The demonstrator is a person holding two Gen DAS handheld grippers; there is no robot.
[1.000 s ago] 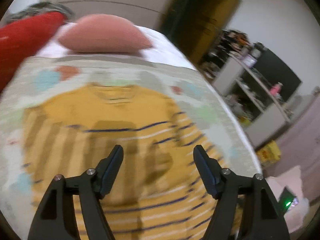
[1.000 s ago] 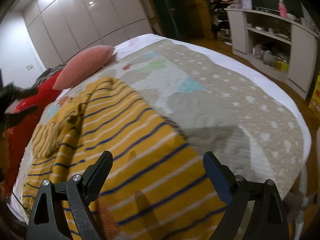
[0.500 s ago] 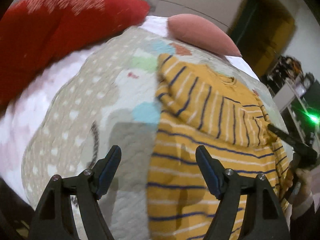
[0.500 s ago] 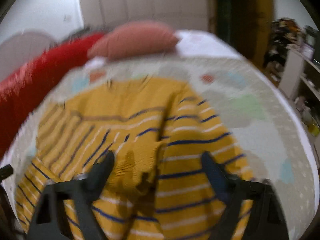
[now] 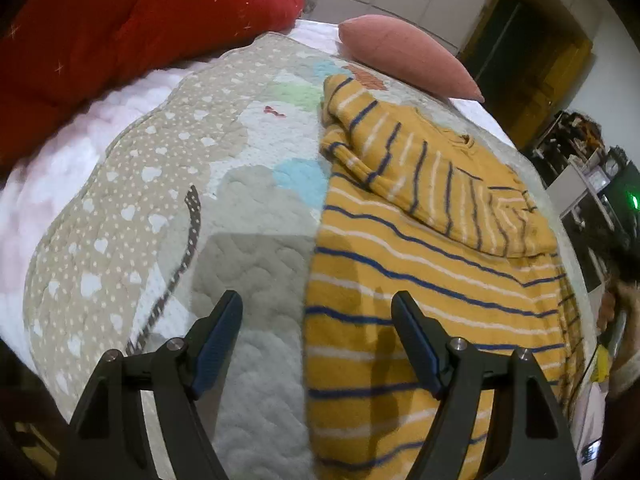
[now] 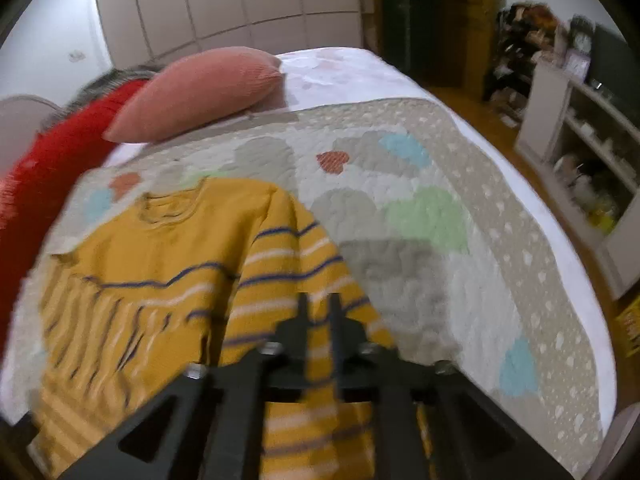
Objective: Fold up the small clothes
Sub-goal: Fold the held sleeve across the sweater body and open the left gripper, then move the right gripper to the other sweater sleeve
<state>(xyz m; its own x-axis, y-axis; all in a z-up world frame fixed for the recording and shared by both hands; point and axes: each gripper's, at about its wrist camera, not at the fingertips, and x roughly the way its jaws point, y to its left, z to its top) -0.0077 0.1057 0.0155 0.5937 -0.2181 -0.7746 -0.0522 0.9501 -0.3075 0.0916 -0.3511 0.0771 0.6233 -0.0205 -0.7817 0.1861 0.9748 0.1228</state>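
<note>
A mustard-yellow sweater (image 5: 420,280) with blue and white stripes lies flat on a quilted bed cover (image 5: 160,184). One sleeve is folded across its chest. My left gripper (image 5: 316,320) hangs open over the sweater's left edge, one finger above the quilt and the other above the fabric. In the right wrist view, the sweater (image 6: 160,256) has its right side raised, and my right gripper (image 6: 320,308) is shut on a fold of that striped fabric. The pinched cloth drapes over the jaws and hides the pads.
A pink pillow (image 5: 404,56) lies at the head of the bed beyond the collar. A red blanket (image 5: 120,20) is heaped along the left side. The quilt (image 6: 440,184) spreads to the sweater's right. White shelving (image 6: 580,152) stands past the bed's right edge.
My left gripper swung from over the sweater's middle to its left edge and stayed open. My right gripper went from wide open to shut on the striped fabric, which now rises with it.
</note>
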